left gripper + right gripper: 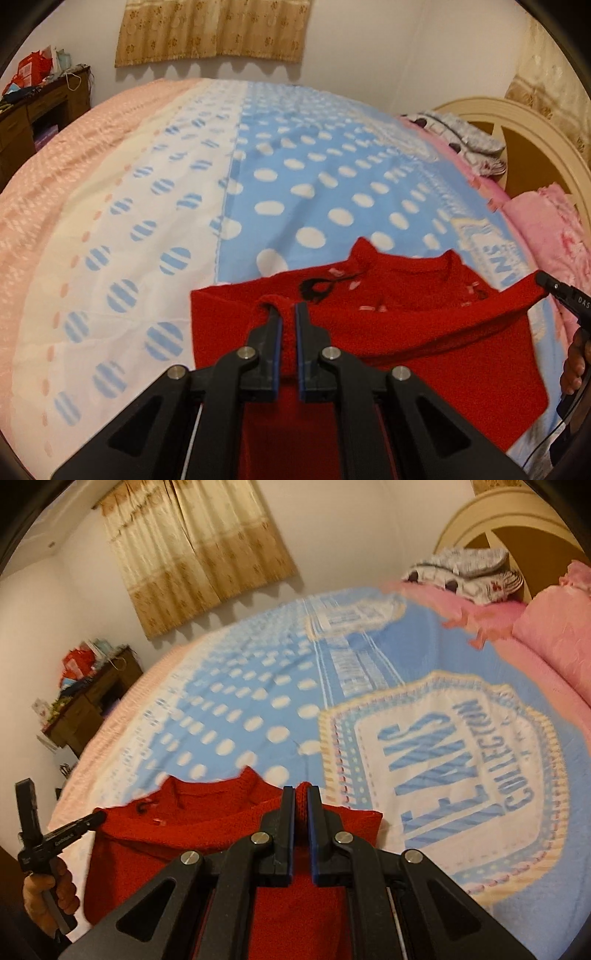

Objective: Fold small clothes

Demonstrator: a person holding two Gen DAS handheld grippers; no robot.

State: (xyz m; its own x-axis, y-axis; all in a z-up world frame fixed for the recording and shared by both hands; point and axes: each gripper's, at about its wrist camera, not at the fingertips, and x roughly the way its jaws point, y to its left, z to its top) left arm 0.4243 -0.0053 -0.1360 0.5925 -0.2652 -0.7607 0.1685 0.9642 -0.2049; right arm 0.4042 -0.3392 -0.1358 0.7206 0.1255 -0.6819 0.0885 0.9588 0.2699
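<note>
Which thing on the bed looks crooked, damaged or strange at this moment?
Nothing looks damaged or spilled. The red sweater is lifted along one edge: the left claw and right claw each pinch a fold of it, so it sags between them above the blue dotted blanket. That fits a fold in progress.

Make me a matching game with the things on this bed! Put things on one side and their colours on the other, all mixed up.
Things:
1. sweater
2. pillow
3. curtain
4. left gripper

Colours:
A. pink
B. black with blue pads
C. red
D. golden beige

Pairs: 1-C, 2-A, 3-D, 4-B. Both the left gripper and the right gripper are pinching the red sweater.
</note>
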